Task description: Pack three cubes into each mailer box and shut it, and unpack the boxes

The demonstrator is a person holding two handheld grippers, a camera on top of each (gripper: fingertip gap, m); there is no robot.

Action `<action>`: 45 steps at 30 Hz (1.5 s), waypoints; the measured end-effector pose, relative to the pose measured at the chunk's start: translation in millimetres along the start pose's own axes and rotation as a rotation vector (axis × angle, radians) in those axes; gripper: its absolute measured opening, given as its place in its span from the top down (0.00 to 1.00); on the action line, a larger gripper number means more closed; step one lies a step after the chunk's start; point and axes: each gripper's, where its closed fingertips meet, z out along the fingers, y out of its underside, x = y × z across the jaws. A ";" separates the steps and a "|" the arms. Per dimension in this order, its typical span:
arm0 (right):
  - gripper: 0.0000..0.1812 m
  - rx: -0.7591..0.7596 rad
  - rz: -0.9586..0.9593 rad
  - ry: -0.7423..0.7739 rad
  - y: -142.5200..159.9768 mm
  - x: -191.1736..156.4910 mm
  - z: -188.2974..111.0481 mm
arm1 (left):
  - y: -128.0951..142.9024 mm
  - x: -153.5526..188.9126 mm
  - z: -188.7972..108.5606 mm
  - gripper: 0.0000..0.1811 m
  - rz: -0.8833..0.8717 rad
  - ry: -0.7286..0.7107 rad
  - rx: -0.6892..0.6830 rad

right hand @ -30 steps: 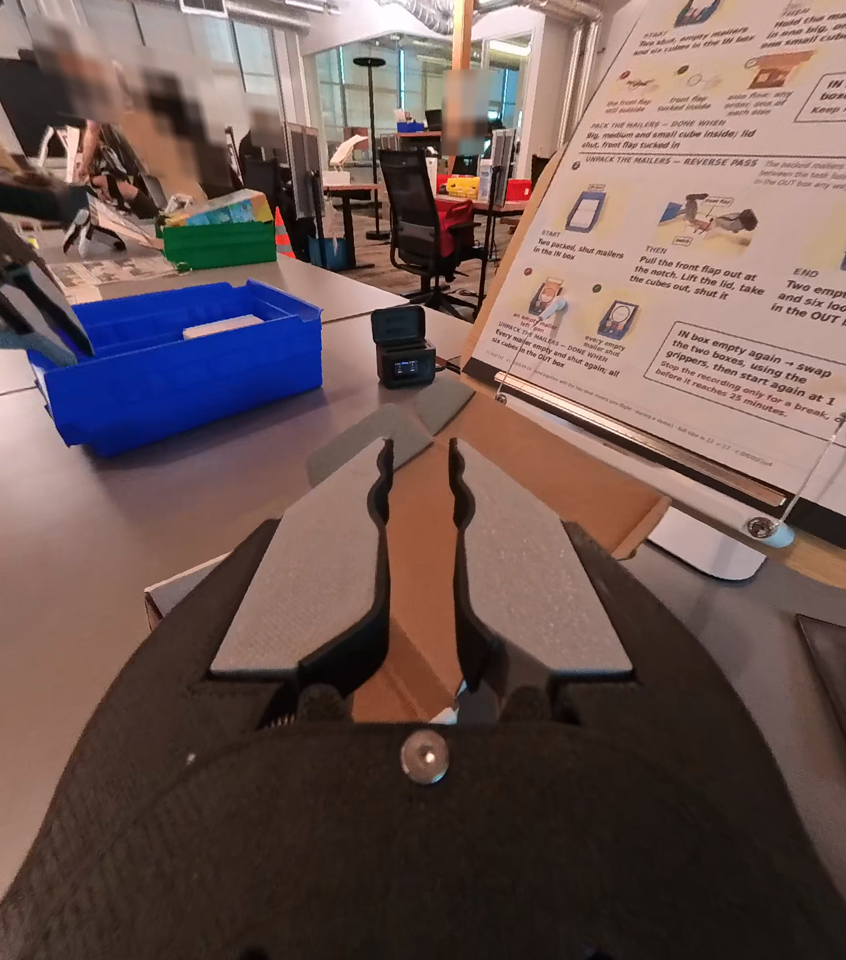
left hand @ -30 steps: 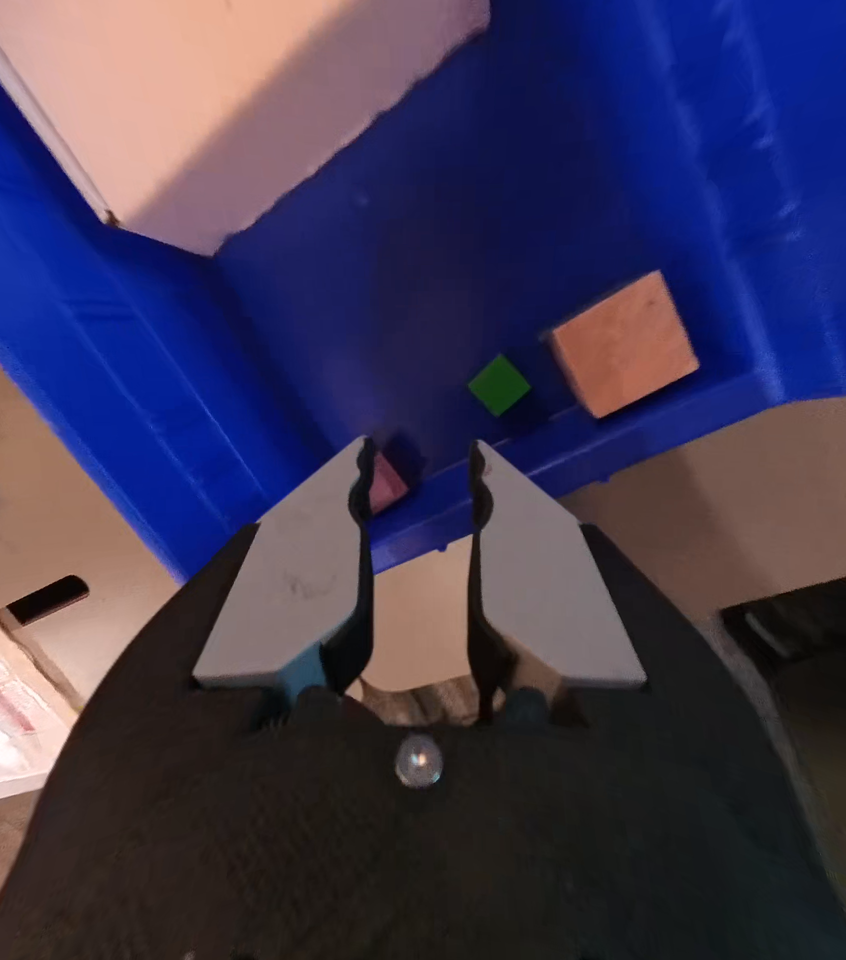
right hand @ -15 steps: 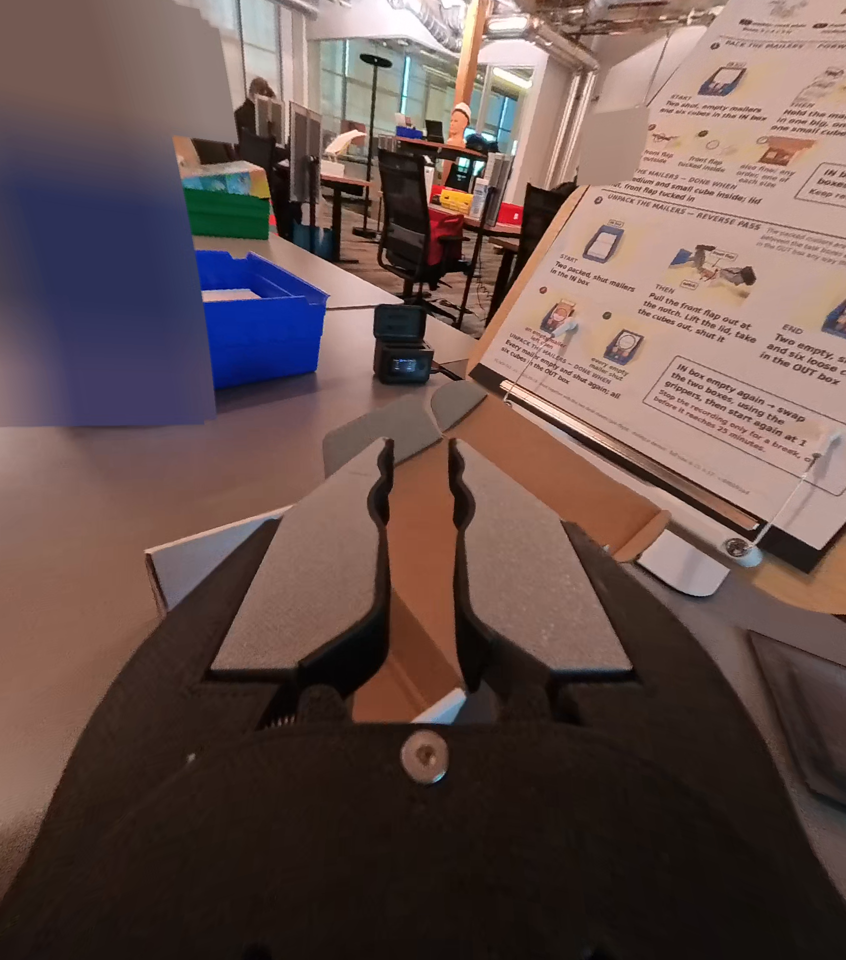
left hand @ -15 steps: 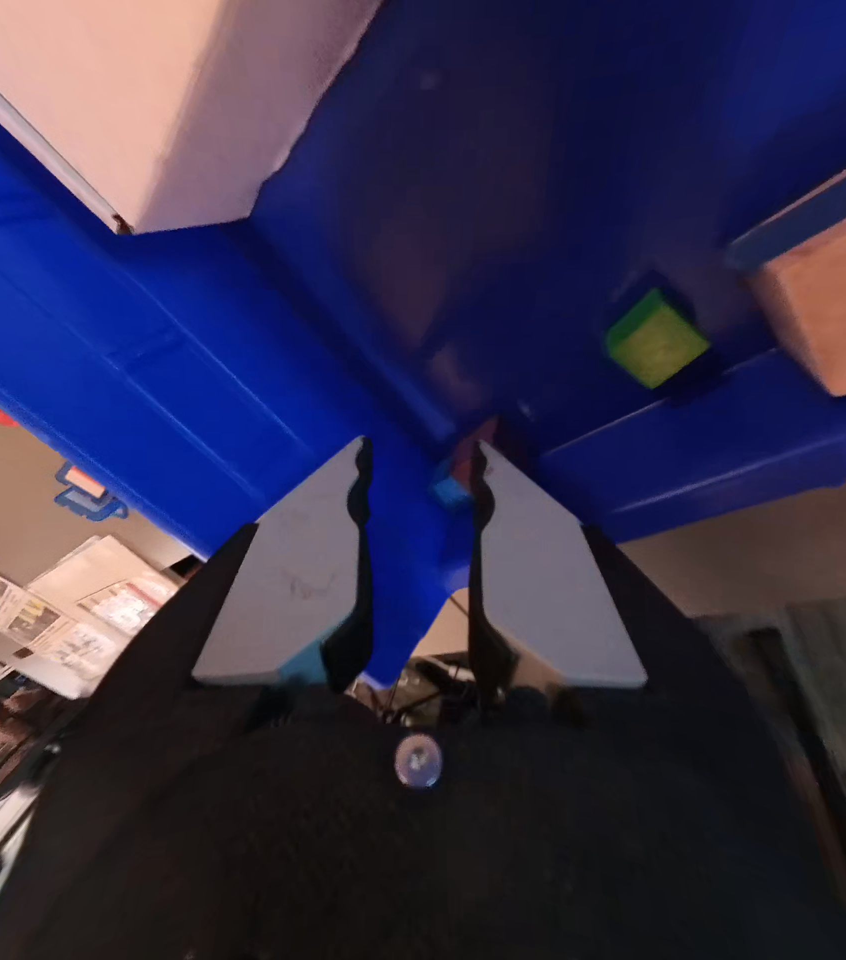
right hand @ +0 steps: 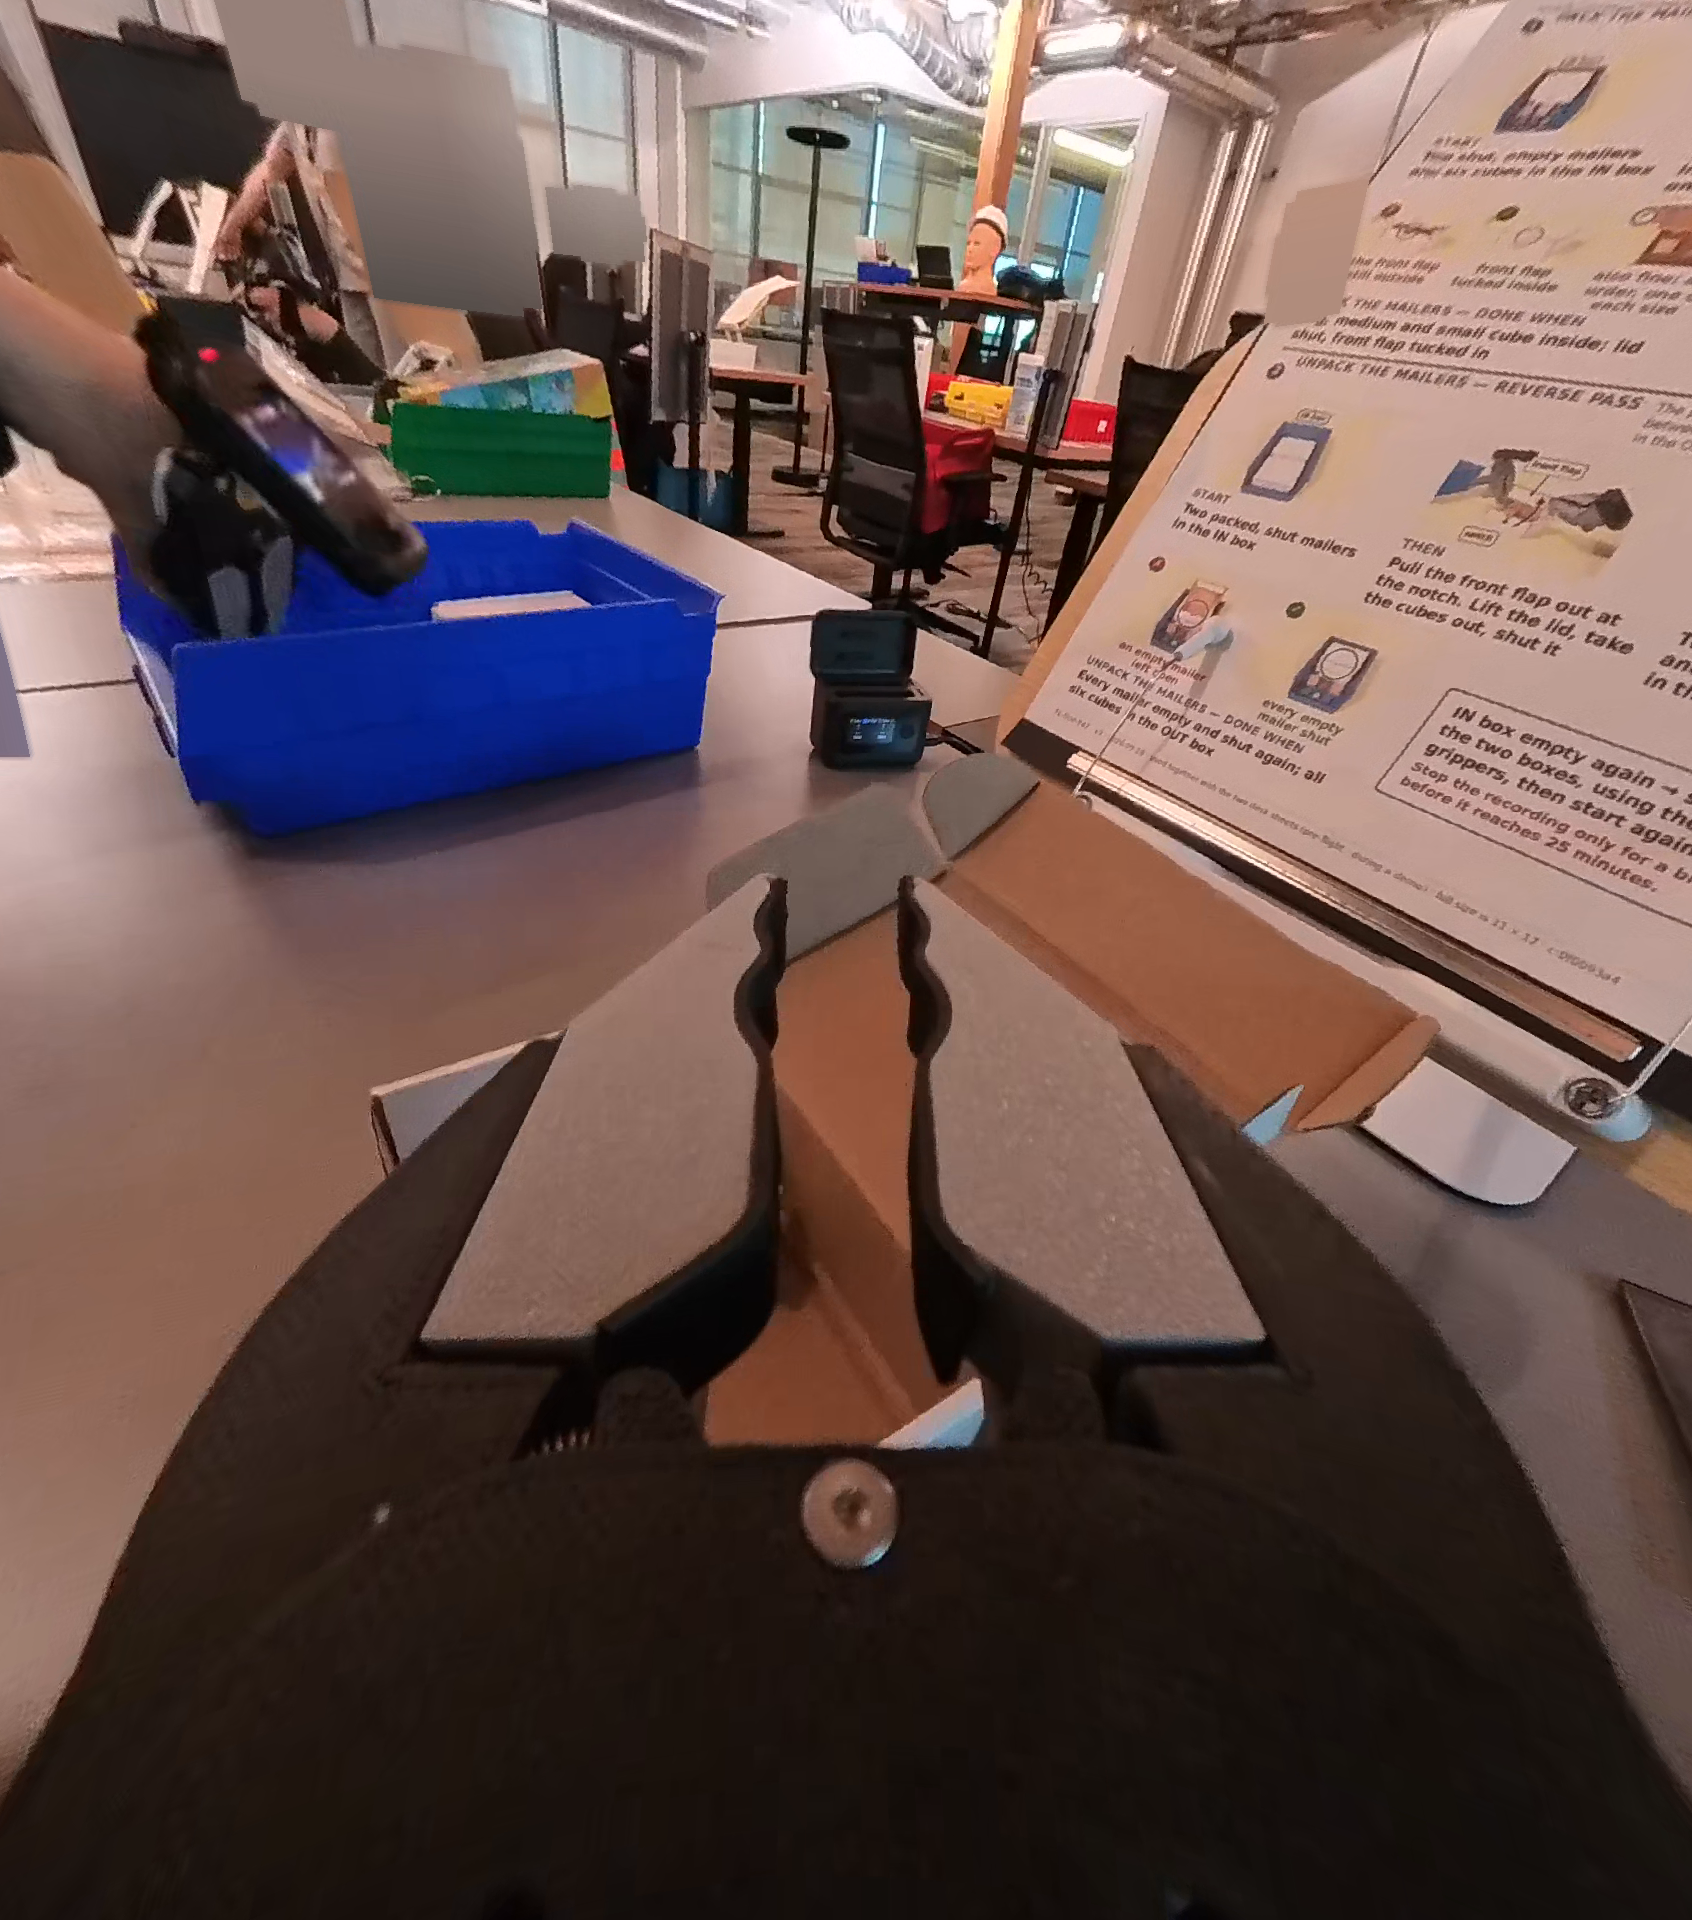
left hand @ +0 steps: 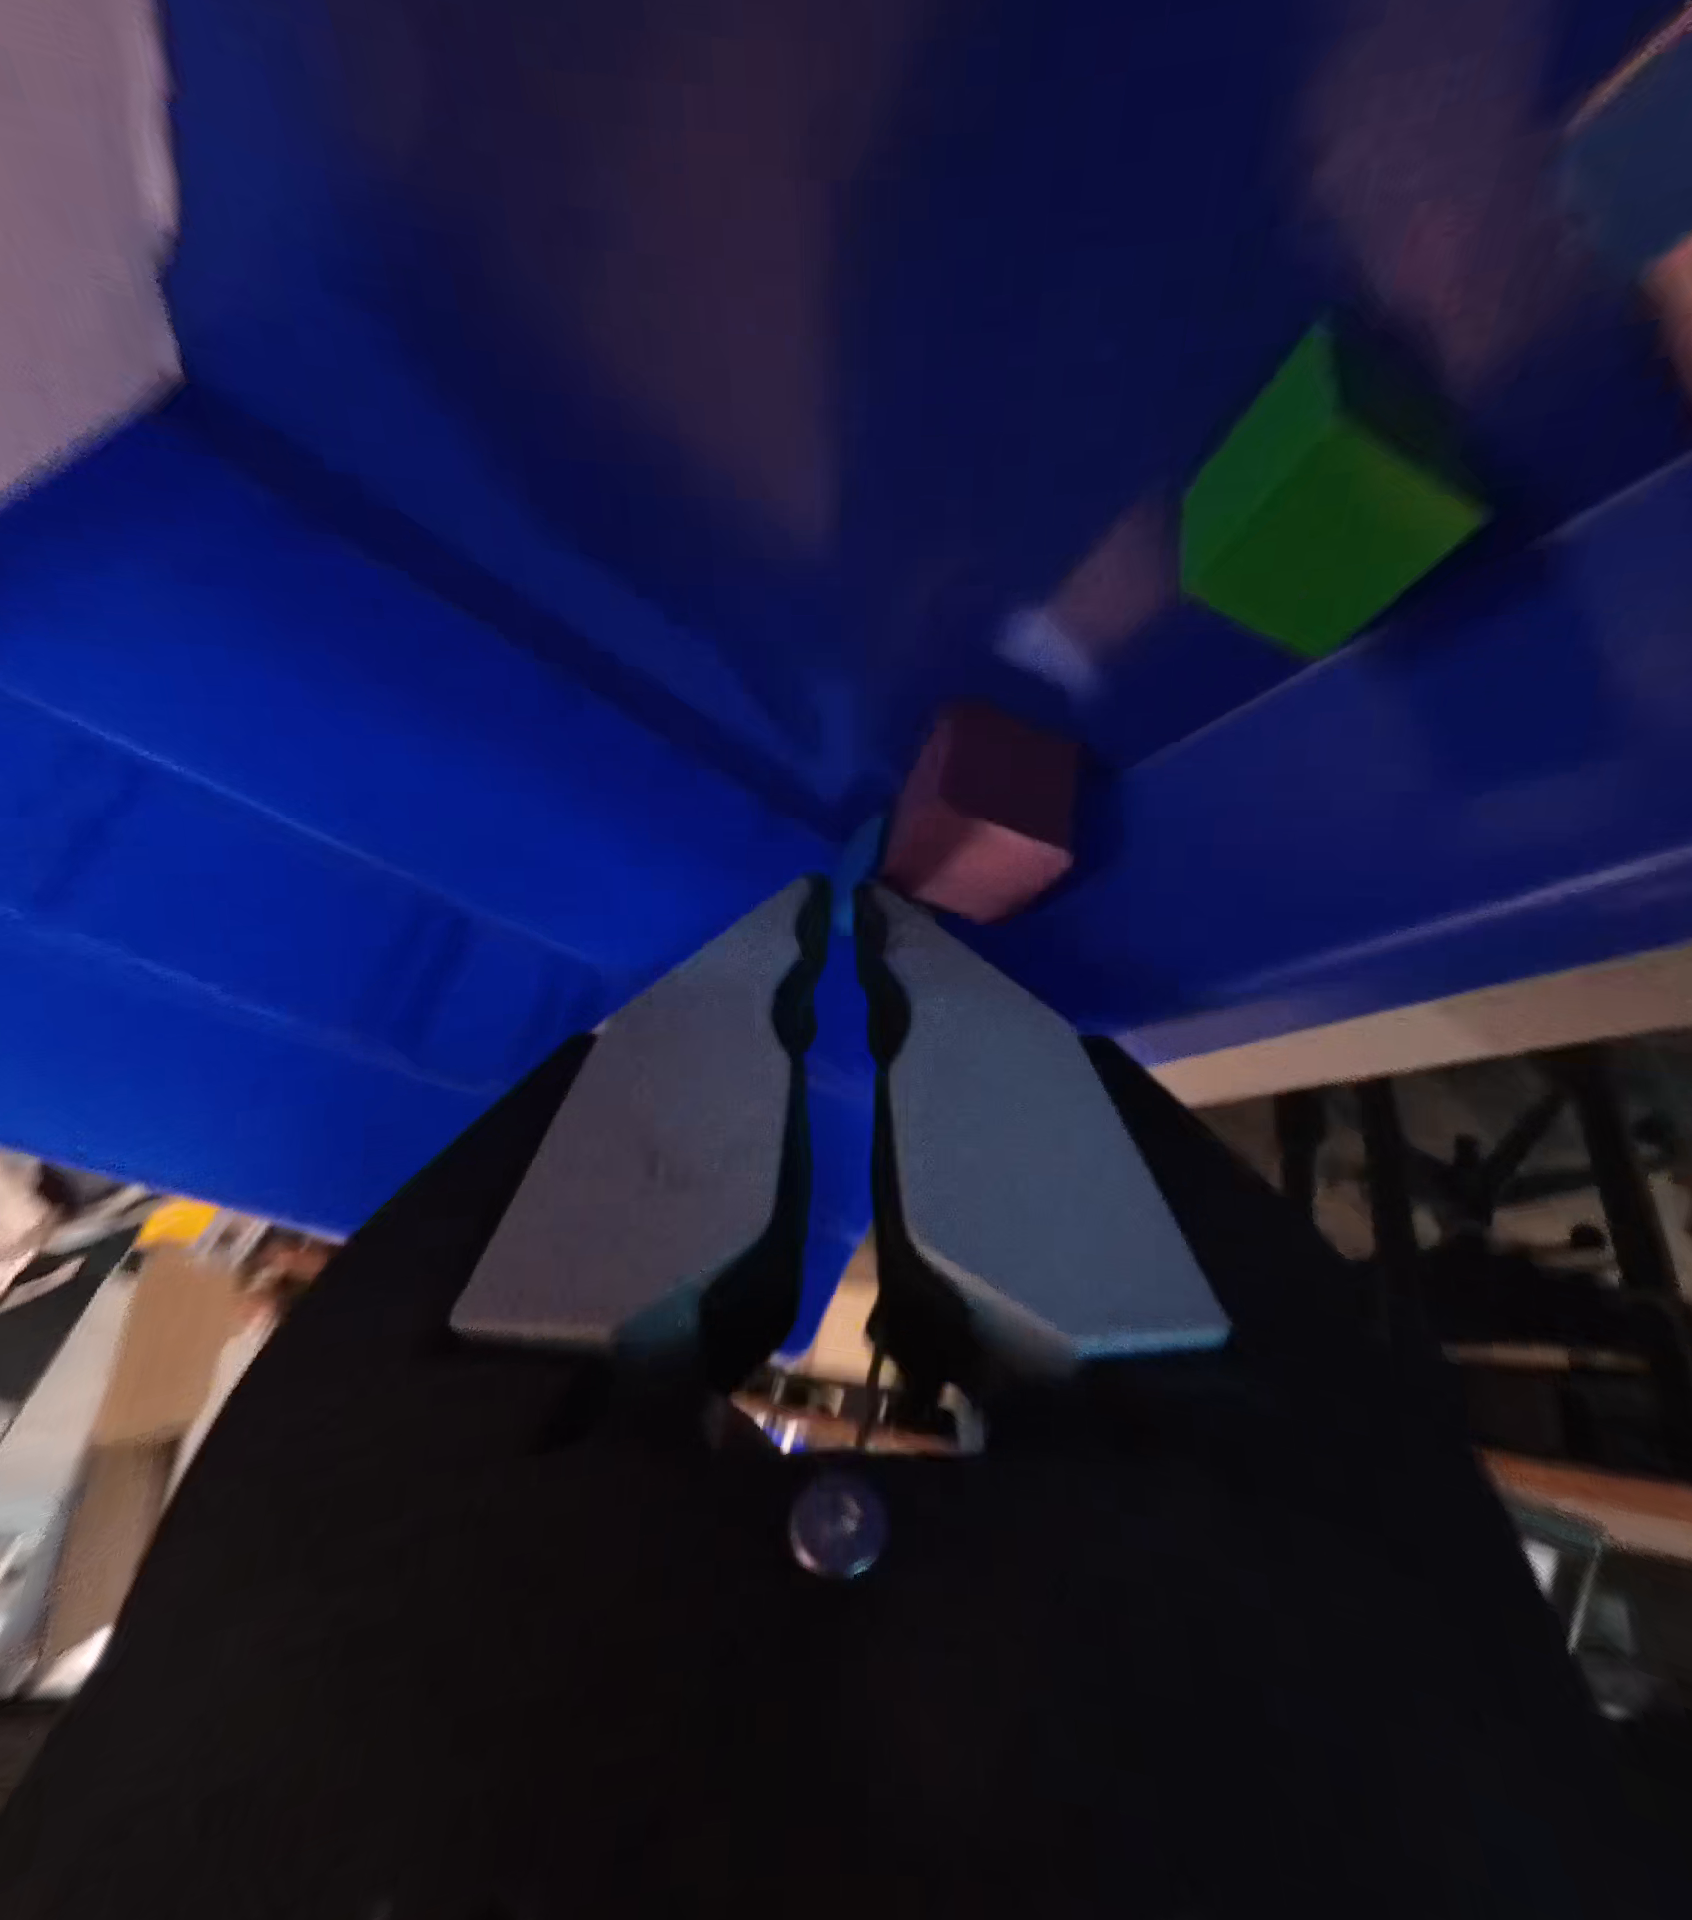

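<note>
Grey office desks [right hand: 198,1039] carried our work, and we take the blue bin [right hand: 426,707] as the landmark. At its left corner we saw the left gripper [right hand: 239,597] reaching inside. From its own camera the left gripper [left hand: 840,896] had its jaws nearly together on a small blue piece, but we cannot tell if they really held it. Just beside lay a pink cube [left hand: 987,821], then a green cube [left hand: 1320,520] further right. Right of the bin, the right gripper [right hand: 837,894] hovered with a narrow gap over the open mailer box [right hand: 1133,935], holding nothing.
</note>
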 end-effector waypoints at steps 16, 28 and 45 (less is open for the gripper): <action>0.91 -0.050 0.011 0.037 18.9 14.3 5.3 | -49.0 31.6 -40.8 0.82 0.014 0.179 0.448; 0.92 -0.034 -0.013 0.021 13.7 8.5 3.3 | -68.4 40.1 -26.5 0.88 0.021 0.160 0.399; 0.92 0.194 0.224 -0.335 -23.9 -19.2 -17.3 | -153.4 124.7 -305.0 0.89 0.239 -0.913 1.319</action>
